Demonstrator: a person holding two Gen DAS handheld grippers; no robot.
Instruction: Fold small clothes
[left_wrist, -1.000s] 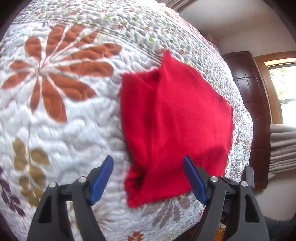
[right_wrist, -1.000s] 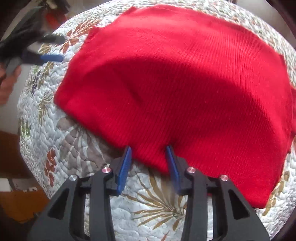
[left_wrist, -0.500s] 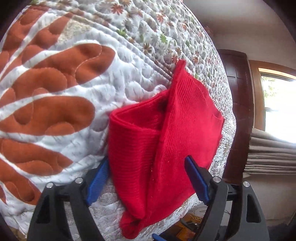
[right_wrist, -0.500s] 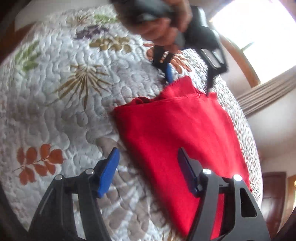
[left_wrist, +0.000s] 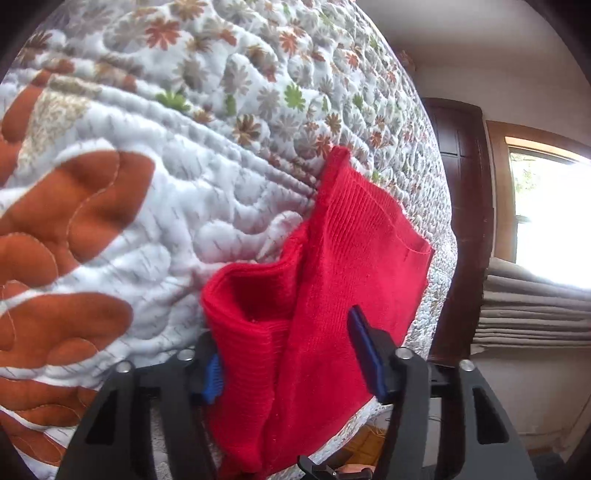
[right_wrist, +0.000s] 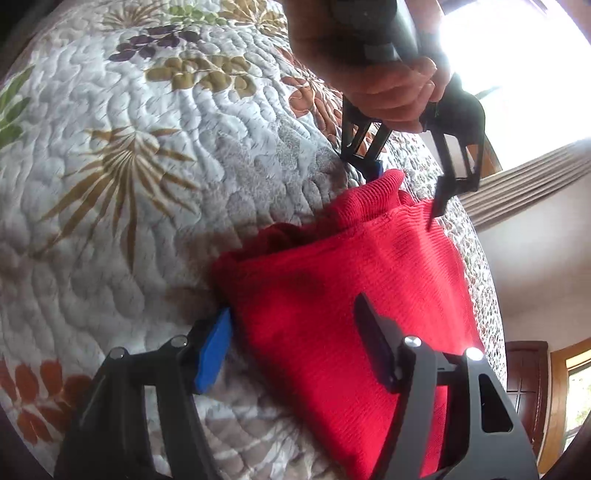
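Two grippers get set to fold a red knit top on a quilt

To fold it well, I think both grippers should bite only the top layers at the same edge, squeeze tight, then lift and carry it over together so the sides line up. The red knit top lies partly folded on the flowery quilt. The left gripper has its fingers wide apart around one bunched end and holds nothing yet. The right gripper is wide apart too, one blue pad just beside the edge, the other over the cloth.
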